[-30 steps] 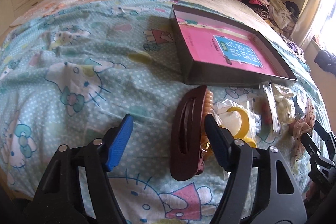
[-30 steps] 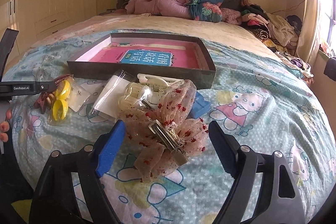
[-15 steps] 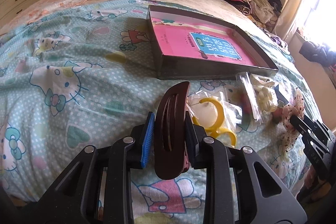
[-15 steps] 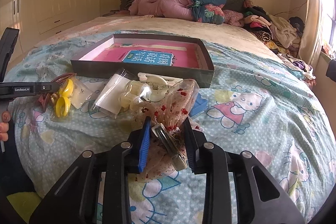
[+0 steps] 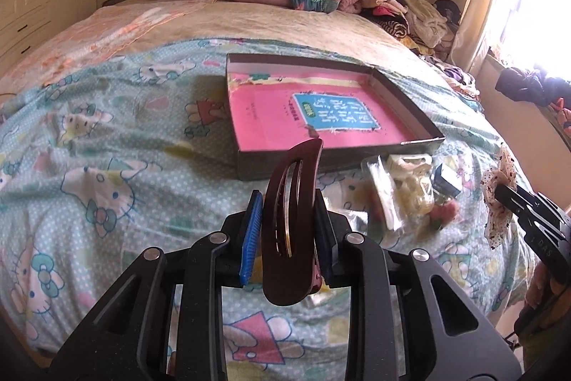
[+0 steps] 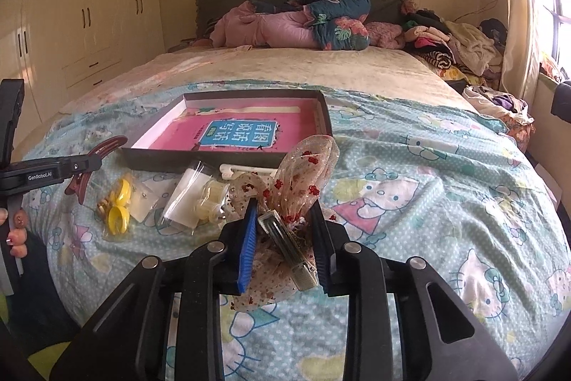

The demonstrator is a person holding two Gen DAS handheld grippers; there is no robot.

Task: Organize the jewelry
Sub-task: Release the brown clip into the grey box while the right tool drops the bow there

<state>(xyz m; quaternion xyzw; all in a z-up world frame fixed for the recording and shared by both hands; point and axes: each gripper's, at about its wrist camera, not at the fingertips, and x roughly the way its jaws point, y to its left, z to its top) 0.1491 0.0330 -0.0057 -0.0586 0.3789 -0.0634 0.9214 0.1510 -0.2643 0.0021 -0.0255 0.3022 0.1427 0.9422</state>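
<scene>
My left claw (image 5: 287,231) grips the brown hair clip (image 5: 291,224) and my right claw (image 6: 285,238) grips the sheer bow clip (image 6: 299,181), both lifted above the bed (image 6: 428,166) near the box (image 6: 228,131).

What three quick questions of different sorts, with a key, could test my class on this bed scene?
1. True or false: the left gripper is shut on the brown hair clip.
2. Multiple choice: the right gripper holds A) yellow rings, B) a lace bow clip, C) a book.
3. Fill in: the yellow rings lie on the ____, outside the box.

Key: 1 true; 2 B; 3 bedspread.
</scene>
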